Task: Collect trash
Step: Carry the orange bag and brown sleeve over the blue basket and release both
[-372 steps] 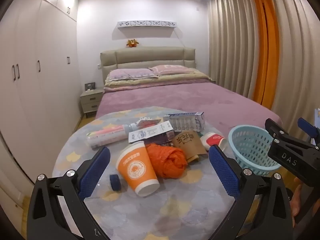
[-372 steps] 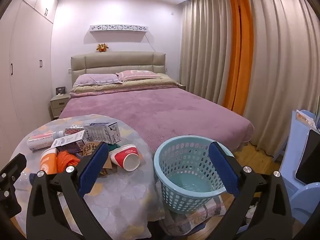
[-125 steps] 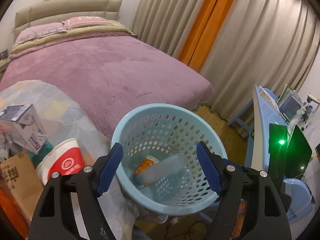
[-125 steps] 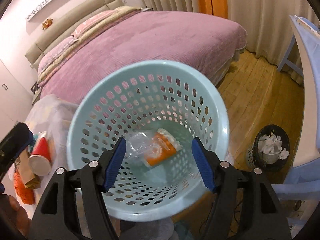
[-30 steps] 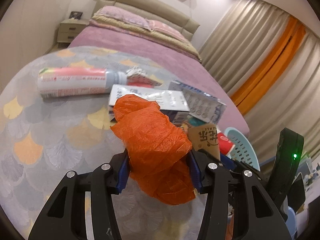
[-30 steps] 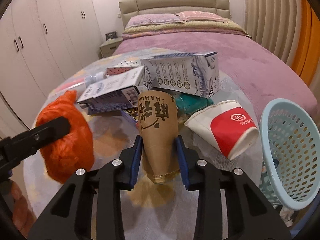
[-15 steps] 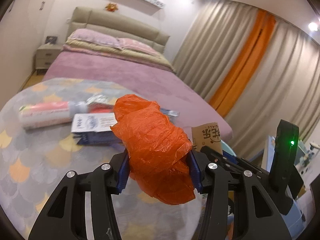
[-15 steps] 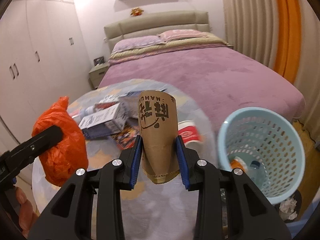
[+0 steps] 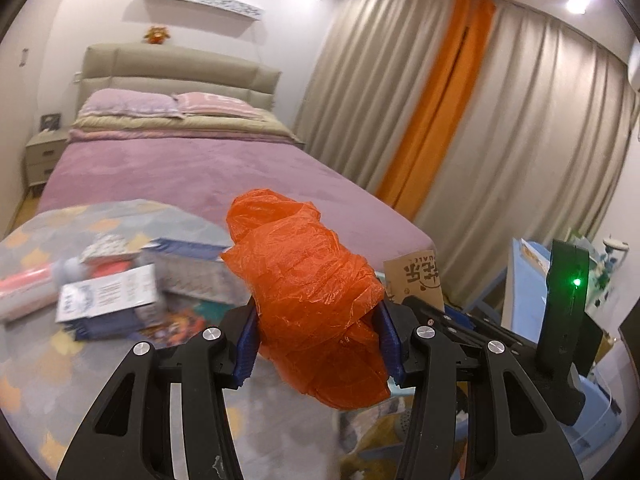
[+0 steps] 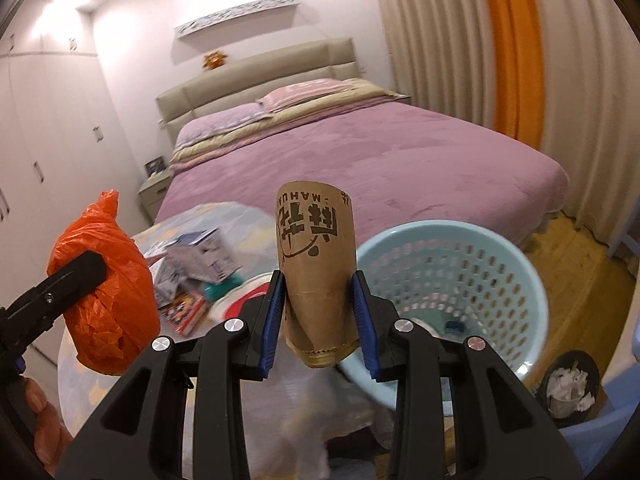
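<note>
My left gripper (image 9: 316,344) is shut on a crumpled orange plastic bag (image 9: 308,292), held up over the round table (image 9: 36,360). The same orange plastic bag (image 10: 104,292) shows at the left of the right wrist view. My right gripper (image 10: 318,324) is shut on a squashed brown paper cup (image 10: 314,264) with dark lettering; that brown paper cup (image 9: 414,276) also peeks out past the bag in the left wrist view. The light blue trash basket (image 10: 496,256) sits just right of the cup, with some items at its bottom.
Cartons (image 9: 108,296), a pink bottle (image 9: 24,284) and a red and white cup (image 10: 244,300) lie on the table. A purple bed (image 10: 380,160) stands behind. A small black bin (image 10: 570,384) and a blue desk (image 9: 528,268) are at the right.
Both grippers have lifted off the table and swung right toward the blue basket, each carrying its item. The table's litter has slid to the left of both views.
</note>
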